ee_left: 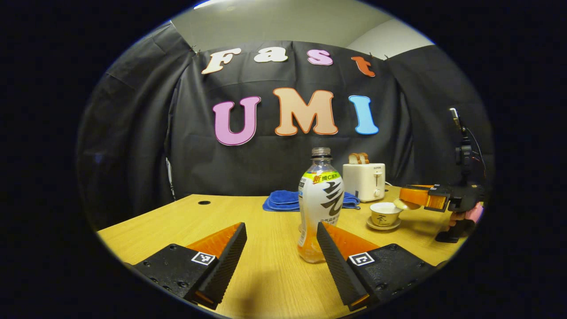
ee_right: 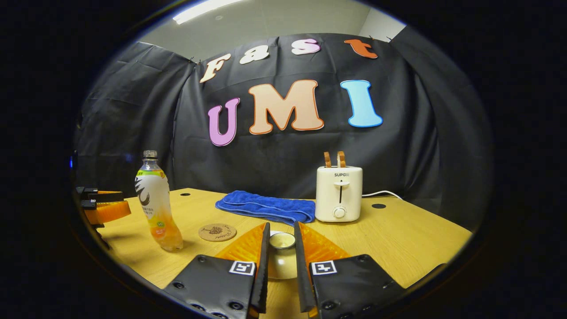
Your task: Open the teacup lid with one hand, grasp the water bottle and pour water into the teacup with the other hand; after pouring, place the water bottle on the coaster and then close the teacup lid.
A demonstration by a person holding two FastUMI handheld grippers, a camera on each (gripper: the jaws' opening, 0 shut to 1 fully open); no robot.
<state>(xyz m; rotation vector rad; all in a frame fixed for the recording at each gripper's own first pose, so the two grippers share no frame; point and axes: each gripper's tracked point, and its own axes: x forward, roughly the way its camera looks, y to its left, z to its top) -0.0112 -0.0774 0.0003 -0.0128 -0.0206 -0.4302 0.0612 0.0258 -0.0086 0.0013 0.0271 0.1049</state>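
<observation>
water bottle [ee_left: 320,204] stands upright dead ahead of the spread left gripper [ee_left: 281,248], base just past the right fingertip, while the right gripper [ee_right: 281,248] pinches the teacup lid [ee_right: 282,240] lifted beside the teacup [ee_left: 384,214].

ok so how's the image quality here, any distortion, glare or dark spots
Left gripper view: fisheye bends the table edge, and the left tongs cast a soft shadow on the wood near the sharp water bottle. Right gripper view: a ceiling light glares at the top, and the teacup lid between the right tongs looks soft.
</observation>
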